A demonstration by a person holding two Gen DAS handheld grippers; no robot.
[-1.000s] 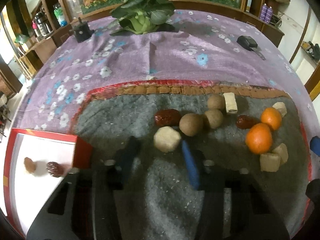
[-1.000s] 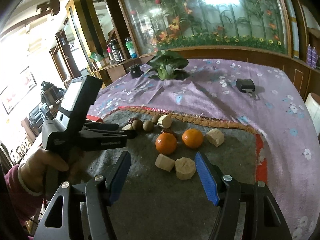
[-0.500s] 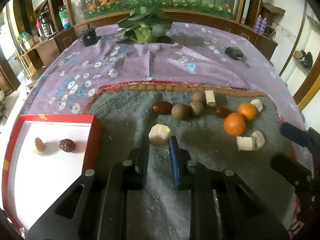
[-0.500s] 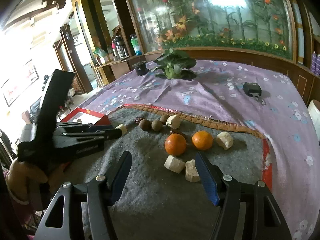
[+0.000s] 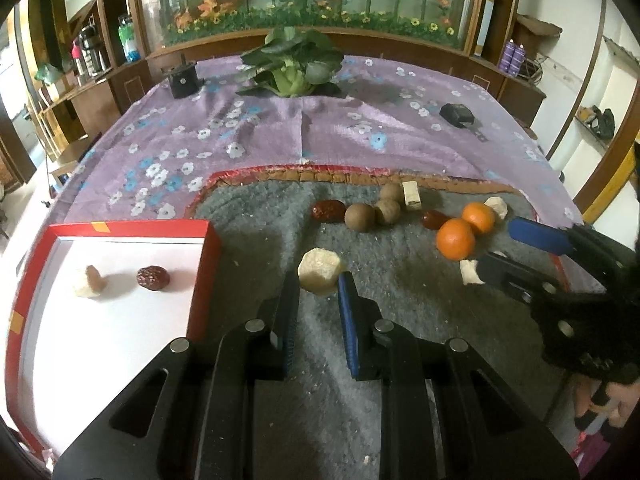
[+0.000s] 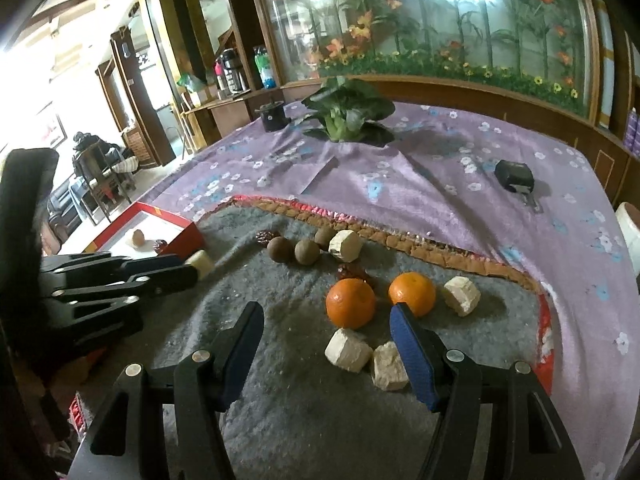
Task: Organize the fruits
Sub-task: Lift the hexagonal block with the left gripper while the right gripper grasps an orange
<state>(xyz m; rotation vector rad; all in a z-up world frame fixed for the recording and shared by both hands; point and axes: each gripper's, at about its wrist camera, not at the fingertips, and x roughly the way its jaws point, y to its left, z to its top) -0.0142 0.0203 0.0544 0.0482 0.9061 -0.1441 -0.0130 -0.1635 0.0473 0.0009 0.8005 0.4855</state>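
My left gripper (image 5: 319, 286) is shut on a pale sugarcane chunk (image 5: 320, 271) and holds it over the grey mat (image 5: 400, 300), beside the red-rimmed white tray (image 5: 204, 248). The tray holds a red date (image 5: 153, 277) and a pale piece (image 5: 89, 282). My right gripper (image 6: 326, 330) is open and empty over two pale chunks (image 6: 347, 350), just short of two oranges (image 6: 351, 303). Brown longans (image 5: 360, 218), red dates (image 5: 328, 211) and more pale chunks (image 5: 412, 195) lie on the mat. The left gripper (image 6: 188, 270) also shows in the right wrist view.
A leafy green vegetable (image 5: 290, 66), a small black box (image 5: 183, 80) and a black car key (image 5: 458, 114) lie on the purple floral tablecloth (image 5: 240, 132) behind the mat. Wooden cabinets ring the table. The right gripper (image 5: 516, 254) reaches in from the right.
My left gripper has closed on the pale chunk and drawn back and up with it. The right gripper has shifted forward slightly toward the two near chunks and stays open.
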